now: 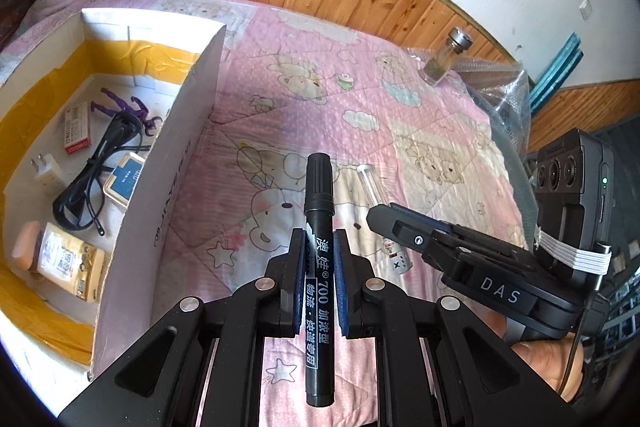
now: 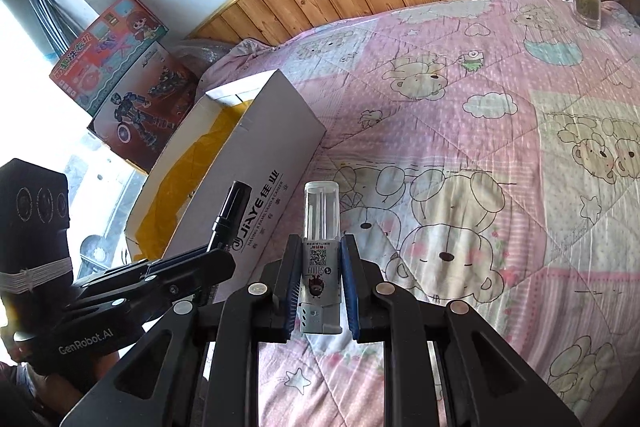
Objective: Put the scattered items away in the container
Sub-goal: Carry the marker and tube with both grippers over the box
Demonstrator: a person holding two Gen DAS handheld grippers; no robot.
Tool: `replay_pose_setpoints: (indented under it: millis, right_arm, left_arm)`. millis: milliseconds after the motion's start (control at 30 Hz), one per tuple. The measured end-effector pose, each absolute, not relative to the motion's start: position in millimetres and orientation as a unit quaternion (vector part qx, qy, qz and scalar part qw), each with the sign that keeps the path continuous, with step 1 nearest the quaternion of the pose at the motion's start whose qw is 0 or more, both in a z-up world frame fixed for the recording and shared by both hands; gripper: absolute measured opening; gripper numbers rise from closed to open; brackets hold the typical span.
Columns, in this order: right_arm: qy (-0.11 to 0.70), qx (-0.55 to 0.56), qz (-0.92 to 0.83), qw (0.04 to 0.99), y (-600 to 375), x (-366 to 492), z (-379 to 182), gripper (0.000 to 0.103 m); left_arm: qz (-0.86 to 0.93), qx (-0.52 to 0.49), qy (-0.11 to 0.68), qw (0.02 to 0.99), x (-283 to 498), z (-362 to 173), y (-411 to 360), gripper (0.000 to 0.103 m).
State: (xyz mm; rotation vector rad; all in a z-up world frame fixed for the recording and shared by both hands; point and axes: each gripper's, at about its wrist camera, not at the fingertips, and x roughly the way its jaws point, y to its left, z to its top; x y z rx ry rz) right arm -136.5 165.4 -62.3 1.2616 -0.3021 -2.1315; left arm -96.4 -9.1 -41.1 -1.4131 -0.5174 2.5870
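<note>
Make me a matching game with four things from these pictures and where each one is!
Things:
1. black marker
2. clear-capped lighter
3. purple toy figure
4. glass jar

Places:
A. standing on the quilt near the wood wall
B. lying inside the cardboard box
C. held in the left gripper
D. held in the right gripper

Pairs: 1-C, 2-D, 3-B, 4-A
</note>
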Motion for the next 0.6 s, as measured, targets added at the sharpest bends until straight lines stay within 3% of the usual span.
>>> replay_pose_setpoints:
  millis: [600]
  right_arm:
    - [-0.098, 0.45, -0.818, 0.345, 130, -93, -22, 0.021]
  left_arm:
    - [0.879, -0.432, -0.187, 0.07, -48, -17, -39, 0.013]
